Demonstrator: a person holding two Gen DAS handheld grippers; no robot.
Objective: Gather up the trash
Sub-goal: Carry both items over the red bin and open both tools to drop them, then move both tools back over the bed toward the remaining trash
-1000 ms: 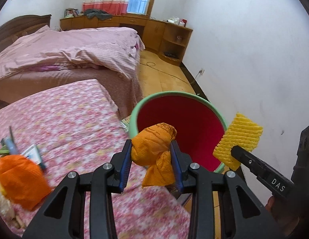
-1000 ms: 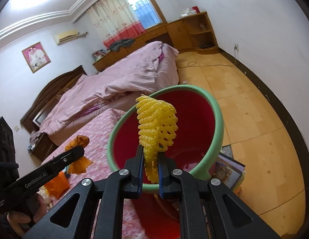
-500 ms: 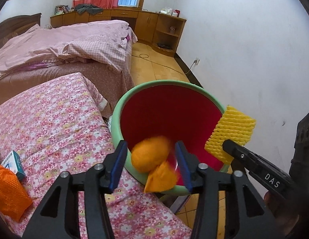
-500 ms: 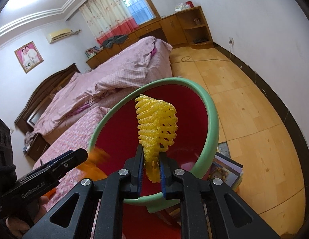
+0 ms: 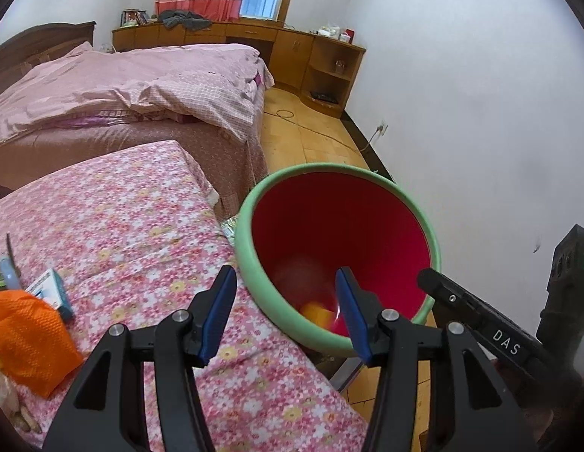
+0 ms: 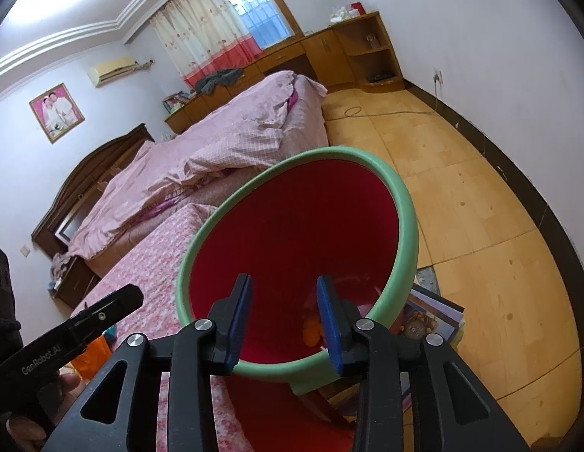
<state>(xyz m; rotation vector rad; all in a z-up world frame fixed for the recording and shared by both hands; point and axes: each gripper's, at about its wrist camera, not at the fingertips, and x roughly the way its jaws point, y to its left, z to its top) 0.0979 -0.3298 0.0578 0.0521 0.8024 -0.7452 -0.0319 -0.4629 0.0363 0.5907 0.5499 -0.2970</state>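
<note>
Left wrist view shows your left tool with its blue pads standing apart and nothing between them, poised over the near rim of the green-rimmed red bin. Its jaws have just been opening. A yellow-orange piece of trash lies at the bottom of the bin, blurred, so you cannot tell its exact shape. To the left, on the bed with the pink floral sheet, an orange mesh bag lies beside a small blue-and-white box. Your right tool pokes in from the right edge, just over the bin's rim.

From the right wrist view, your right tool is also parted and holds nothing; its jaws have just been opening. It hangs over the bin, and an orange scrap sits deep inside between the pads' line of sight. Your left tool reaches in from the lower left. Some books or magazines lie on the wooden floor just beside the bin.
</note>
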